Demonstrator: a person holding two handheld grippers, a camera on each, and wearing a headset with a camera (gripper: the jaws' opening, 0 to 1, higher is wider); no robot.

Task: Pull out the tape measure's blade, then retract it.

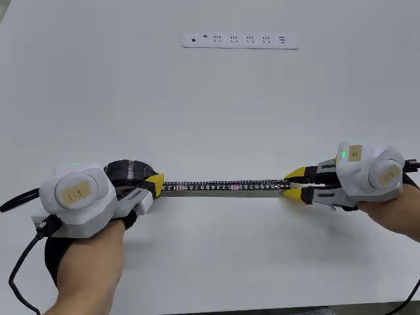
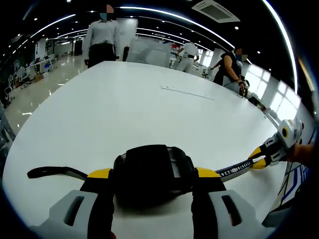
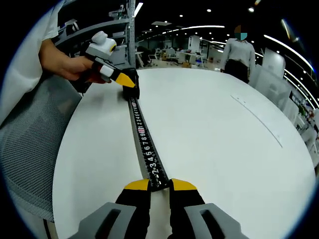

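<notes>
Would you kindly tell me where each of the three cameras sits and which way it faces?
Head view: on the headset, looking down at the table; shows left gripper, right gripper, left hand, right hand.
Left gripper view: on the left gripper, facing across the tape measure case clamped in its fingers.
Right gripper view: on the right gripper, facing along the blade its fingers pinch.
Shared: both gripper views show the blade and the opposite gripper.

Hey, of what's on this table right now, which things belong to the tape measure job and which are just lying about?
Part of the job: tape measure in the left hand-held gripper; its blade, drawn out, pinched by the right hand-held gripper.
Lying about: power strip, far side of the table.
</notes>
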